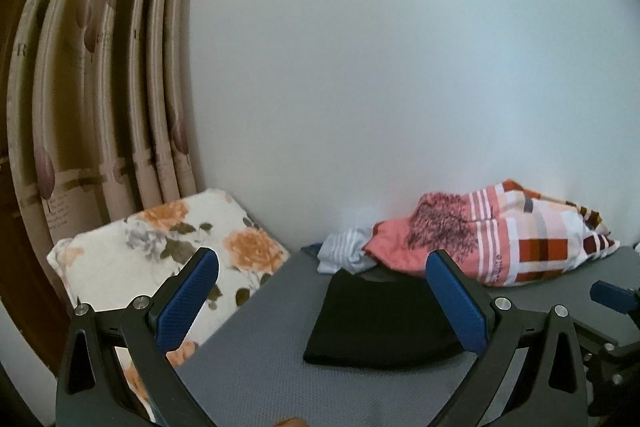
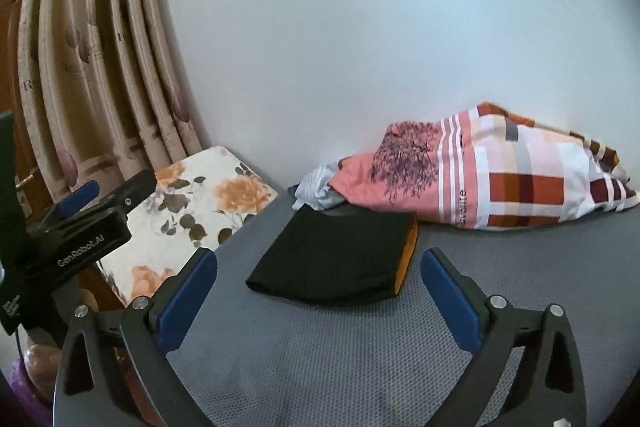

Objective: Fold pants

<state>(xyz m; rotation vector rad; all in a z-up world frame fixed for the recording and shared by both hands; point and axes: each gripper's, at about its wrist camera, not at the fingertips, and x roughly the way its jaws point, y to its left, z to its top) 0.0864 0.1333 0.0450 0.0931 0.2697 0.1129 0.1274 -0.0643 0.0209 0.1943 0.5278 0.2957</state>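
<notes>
The black pants (image 1: 372, 323) lie folded into a compact packet on the grey mat (image 1: 260, 367), and no gripper touches them. In the right wrist view the pants (image 2: 332, 255) show an orange edge (image 2: 406, 259) along their right side. My left gripper (image 1: 322, 259) hovers above and in front of them, jaws wide apart with nothing between the blue pads. My right gripper (image 2: 319, 255) is likewise open and empty, raised over the mat (image 2: 520, 267). The left gripper's body (image 2: 80, 227) shows at the left of the right wrist view.
A crumpled pile of pink, white and rust patterned cloth (image 2: 500, 179) lies against the white wall behind the pants, over a pale striped piece (image 2: 316, 187). A floral pillow (image 2: 208, 203) sits to the left, with beige curtains (image 2: 100, 67) behind it.
</notes>
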